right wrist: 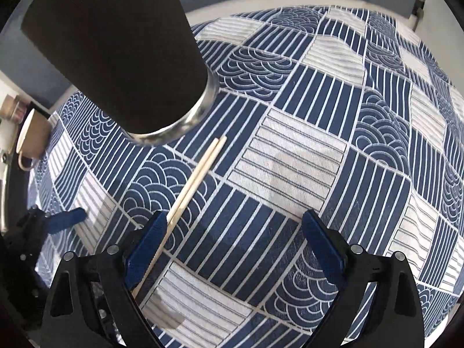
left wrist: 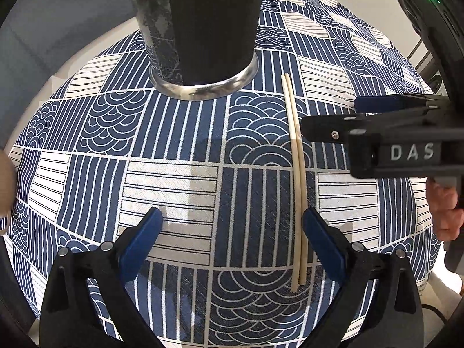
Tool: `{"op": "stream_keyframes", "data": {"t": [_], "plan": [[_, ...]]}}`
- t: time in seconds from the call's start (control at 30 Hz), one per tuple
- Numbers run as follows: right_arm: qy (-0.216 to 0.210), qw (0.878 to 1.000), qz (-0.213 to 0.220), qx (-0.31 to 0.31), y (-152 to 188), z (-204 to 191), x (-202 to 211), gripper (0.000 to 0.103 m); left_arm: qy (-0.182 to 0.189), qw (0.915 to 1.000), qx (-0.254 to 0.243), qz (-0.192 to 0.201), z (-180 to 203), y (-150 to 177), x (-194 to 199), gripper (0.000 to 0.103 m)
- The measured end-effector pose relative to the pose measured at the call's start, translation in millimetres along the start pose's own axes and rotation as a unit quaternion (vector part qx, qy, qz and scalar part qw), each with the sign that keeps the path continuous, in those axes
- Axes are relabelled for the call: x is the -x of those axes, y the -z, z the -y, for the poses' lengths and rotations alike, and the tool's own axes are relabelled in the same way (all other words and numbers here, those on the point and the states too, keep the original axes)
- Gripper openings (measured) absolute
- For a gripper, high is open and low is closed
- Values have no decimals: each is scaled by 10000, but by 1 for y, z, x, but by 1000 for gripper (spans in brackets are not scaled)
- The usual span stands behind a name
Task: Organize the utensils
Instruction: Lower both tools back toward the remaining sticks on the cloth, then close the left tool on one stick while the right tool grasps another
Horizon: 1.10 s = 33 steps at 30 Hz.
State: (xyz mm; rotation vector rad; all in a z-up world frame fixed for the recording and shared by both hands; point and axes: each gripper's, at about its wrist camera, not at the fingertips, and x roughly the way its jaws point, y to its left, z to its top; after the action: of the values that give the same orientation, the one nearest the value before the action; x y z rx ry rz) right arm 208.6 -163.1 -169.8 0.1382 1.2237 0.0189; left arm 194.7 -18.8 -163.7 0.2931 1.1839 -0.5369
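Observation:
Two pale wooden chopsticks (left wrist: pixel 296 174) lie side by side on the blue-and-white patterned tablecloth (left wrist: pixel 174 179). A tall black utensil holder (left wrist: pixel 200 29) with a silver base stands just beyond them to the left. My left gripper (left wrist: pixel 232 217) is open low over the cloth, and the chopsticks run along the inner side of its right finger. My right gripper (right wrist: pixel 233 220) is open too. The chopsticks (right wrist: pixel 197 179) pass beside its left pad (right wrist: pixel 145 246), and nothing is clamped. The holder (right wrist: pixel 116 52) looms at the upper left of the right wrist view.
A beige mug (right wrist: pixel 32 136) stands past the table's left edge in the right wrist view. The right gripper's body (left wrist: pixel 391 145) and a person's hand (left wrist: pixel 443 211) fill the right side of the left wrist view. The cloth-covered table drops away at its rounded edges.

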Motion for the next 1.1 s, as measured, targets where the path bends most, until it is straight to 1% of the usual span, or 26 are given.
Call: {"op": "stream_keyframes", "data": {"t": [0.07, 0.13, 0.17, 0.23, 0.3, 0.43, 0.5, 0.57, 0.6, 0.67, 0.7, 0.77, 0.8, 0.83, 0.87, 0.9, 0.93, 0.97, 1.0, 1.03, 1.07, 1.1], "plan": [[126, 9999, 31, 45, 2, -4, -2, 90, -22, 10000, -9, 8, -1, 1, 1, 95], [343, 9992, 56, 184, 6, -11, -4, 90, 44, 10000, 54, 38, -5, 3, 4, 95], [369, 9991, 112, 174, 7, -12, -3, 91, 20, 10000, 68, 45, -6, 3, 4, 95], [401, 9991, 127, 26, 9, -12, -4, 94, -167, 9998, -91, 7, -3, 5, 1, 97], [412, 9990, 120, -92, 10, -12, -6, 95, -224, 9996, -155, 47, 0, 5, 0, 98], [503, 9986, 4, -146, 6, -15, -8, 95, -238, 9996, -103, 110, -2, 7, 1, 98], [575, 9976, -217, -333, 3, -15, -9, 95, -247, 9996, -90, 96, -3, 6, 1, 98], [671, 9955, -482, -457, -5, -18, -13, 94, -259, 9996, -49, 74, -6, 5, 1, 96], [734, 9945, -564, -495, -7, -18, -14, 94, -268, 9996, -8, 73, -8, 5, 3, 93], [839, 9922, -727, -566, -12, -20, -18, 94, -289, 9996, 32, 66, -11, 6, 6, 85], [850, 9909, -817, -656, -14, -20, -19, 93, -295, 9995, 61, 60, -14, 6, 8, 83], [869, 9892, -916, -741, -17, -20, -21, 93, -312, 9995, 105, 41, -15, 4, 8, 74], [871, 9892, -913, -745, -17, -20, -21, 90, -320, 9994, 140, 35, -17, 4, 9, 71], [869, 9896, -891, -720, -18, -20, -20, 88, -326, 9993, 164, 26, -19, 4, 11, 66], [867, 9901, -859, -700, -20, -20, -19, 80, -324, 9993, 180, 21, -20, 4, 12, 59], [861, 9908, -801, -663, -22, -20, -17, 71, -321, 9993, 207, 11, -21, 4, 13, 55], [854, 9914, -770, -629, -21, -21, -15, 66, -324, 9992, 228, -7, -22, 5, 14, 49], [847, 9917, -751, -611, -22, -21, -13, 58, -315, 9992, 236, -30, -22, 5, 15, 42], [843, 9919, -734, -606, -22, -21, -11, 47, -300, 9993, 228, -46, -22, 5, 16, 37], [843, 9920, -708, -610, -22, -20, -9, 41, -267, 9994, 212, -62, -21, 6, 17, 26], [844, 9921, -700, -613, -23, -19, -8, 26, -231, 9995, 199, -71, -19, 6, 18, 13], [828, 9922, -701, -608, -24, -16, -7, 12, -167, 9997, 182, -89, -17, 7, 18, 9]]}}
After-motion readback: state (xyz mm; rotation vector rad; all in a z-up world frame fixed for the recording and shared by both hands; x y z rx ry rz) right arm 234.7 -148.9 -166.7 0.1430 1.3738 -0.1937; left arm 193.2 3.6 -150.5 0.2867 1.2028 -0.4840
